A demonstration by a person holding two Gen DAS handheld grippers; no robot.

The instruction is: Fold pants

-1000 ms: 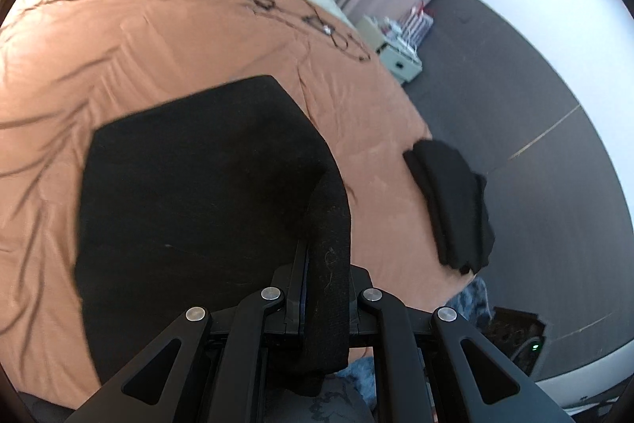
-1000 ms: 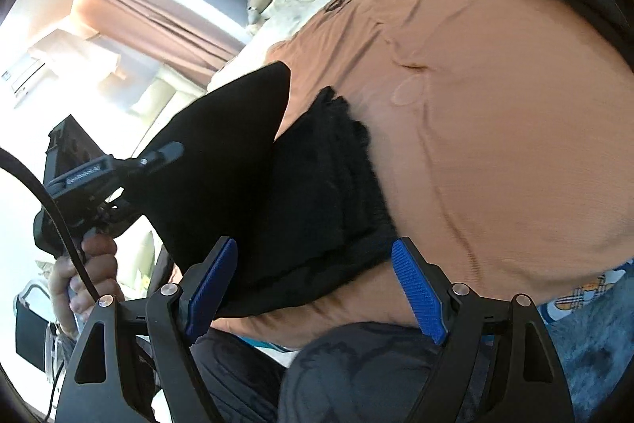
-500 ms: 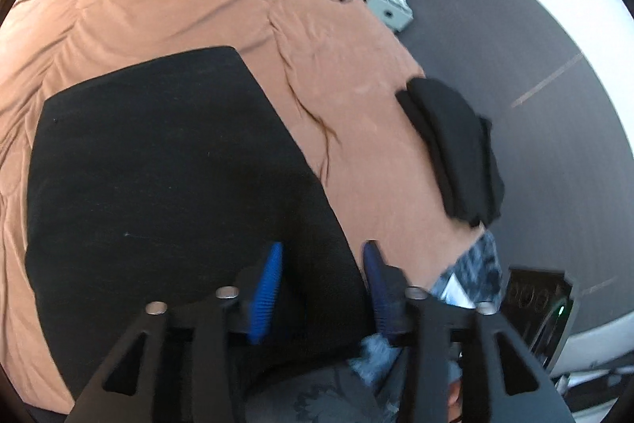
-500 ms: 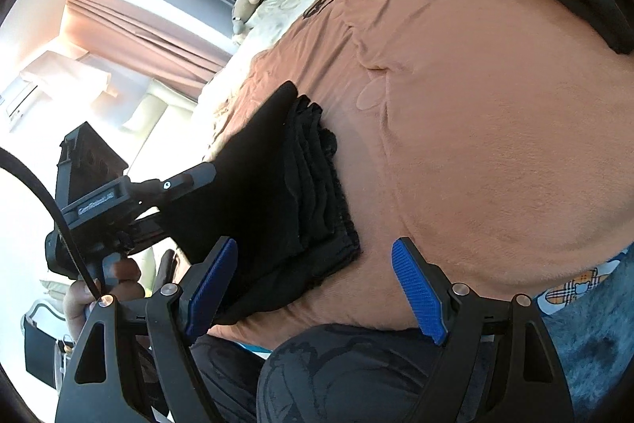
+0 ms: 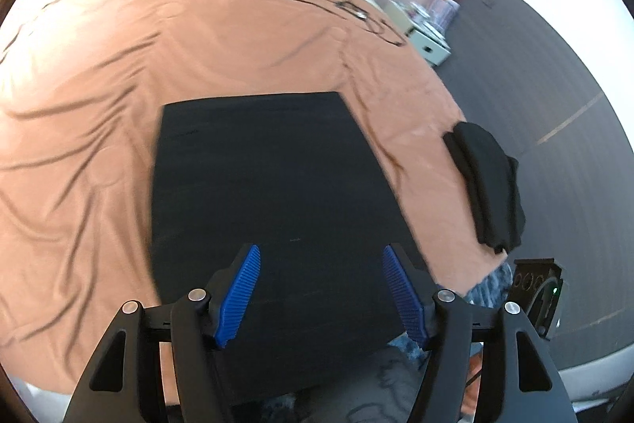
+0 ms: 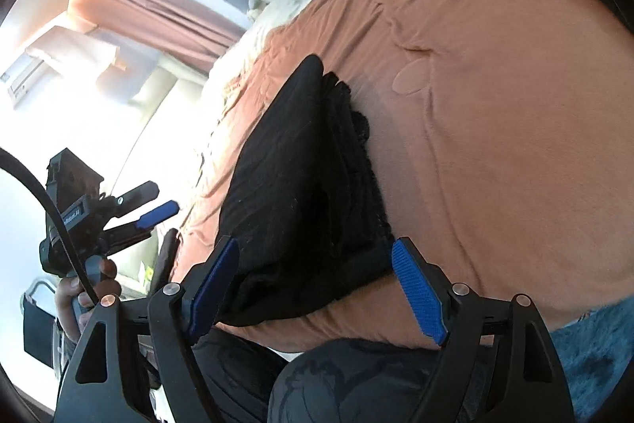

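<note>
Now we see the left gripper [image 5: 321, 290] empty, its jaws having just been opening; a second ago they pinched a fold of the black pants [image 5: 269, 193], which now lie flat and folded on the near orange bedspread [image 5: 99, 74]. Our right gripper [image 6: 317, 292] stays wide apart, holding nothing, above the pants' near edge.

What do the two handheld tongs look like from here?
Both the left tongs and right tongs have matte black angular linkage arms with triangular cutouts and silver pivot screws, tipped with ribbed blue pads. In the right wrist view, a thick black cable runs to the left unit's boxy black body, which carries a small white label.
</note>
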